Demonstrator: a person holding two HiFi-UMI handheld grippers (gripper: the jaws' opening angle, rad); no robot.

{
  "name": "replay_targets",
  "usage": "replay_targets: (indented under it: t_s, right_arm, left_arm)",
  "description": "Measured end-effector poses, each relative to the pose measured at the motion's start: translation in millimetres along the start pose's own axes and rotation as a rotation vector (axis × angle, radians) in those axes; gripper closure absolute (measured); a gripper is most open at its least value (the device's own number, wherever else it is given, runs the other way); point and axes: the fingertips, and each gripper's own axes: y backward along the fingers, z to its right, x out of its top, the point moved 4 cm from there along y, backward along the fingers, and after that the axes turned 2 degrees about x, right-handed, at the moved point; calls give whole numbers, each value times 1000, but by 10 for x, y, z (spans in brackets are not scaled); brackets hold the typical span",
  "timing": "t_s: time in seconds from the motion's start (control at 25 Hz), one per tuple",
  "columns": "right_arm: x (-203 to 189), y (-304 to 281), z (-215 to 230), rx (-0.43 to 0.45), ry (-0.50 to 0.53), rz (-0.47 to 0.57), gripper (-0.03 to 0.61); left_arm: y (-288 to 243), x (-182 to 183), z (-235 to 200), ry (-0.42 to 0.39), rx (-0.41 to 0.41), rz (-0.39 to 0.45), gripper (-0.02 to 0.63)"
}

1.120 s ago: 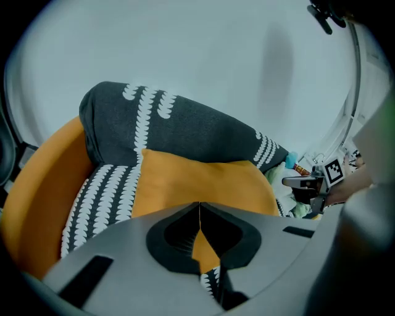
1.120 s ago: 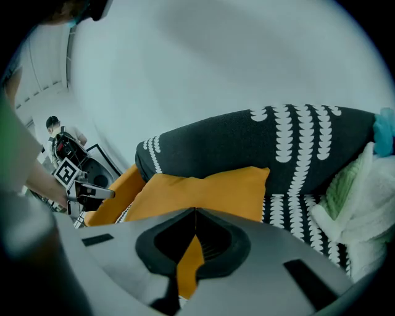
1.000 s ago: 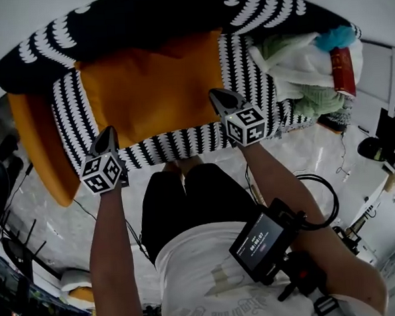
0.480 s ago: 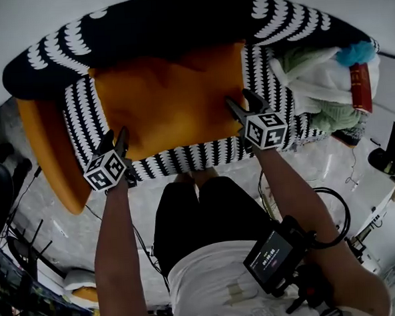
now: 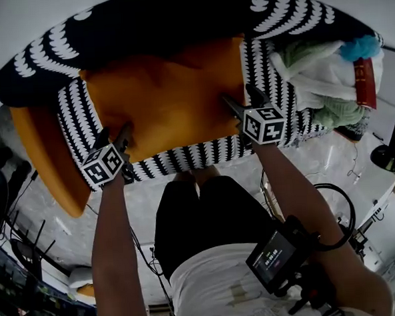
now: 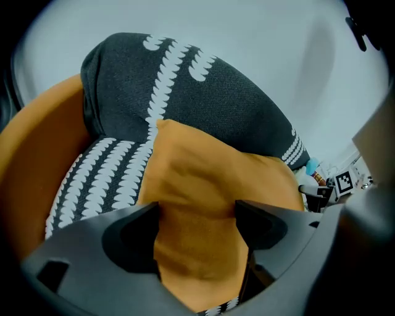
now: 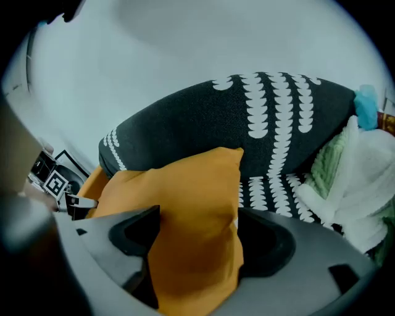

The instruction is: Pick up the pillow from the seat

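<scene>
my jaws have just been opening wide: left gripper straddles the left end of the pillow, right gripper its right end, neither clamped.

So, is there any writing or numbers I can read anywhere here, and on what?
Nothing can be read for sure.
On the small screen at the person's waist: digits, too blurred.
On the shirt: print, blurred.
On the spine of the red book: print, too small.
</scene>
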Motion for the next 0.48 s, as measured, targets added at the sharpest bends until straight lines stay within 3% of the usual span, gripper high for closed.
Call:
replay_targets:
  t_s: [0.16,0.32,0.48]
  right_arm:
    - [-74,-88,102,21,-65,-64,179]
    - [-118,-230,61,80,-138,-111,189]
    - [-162,-255,-24,140,-137,-119,264]
  left_arm:
    - [-23,-7,23,-10,22,-24,235]
    - [-62,-6,-24,11,37,-43,236]
    - [-57,-30,-28,-7,10,-69,349]
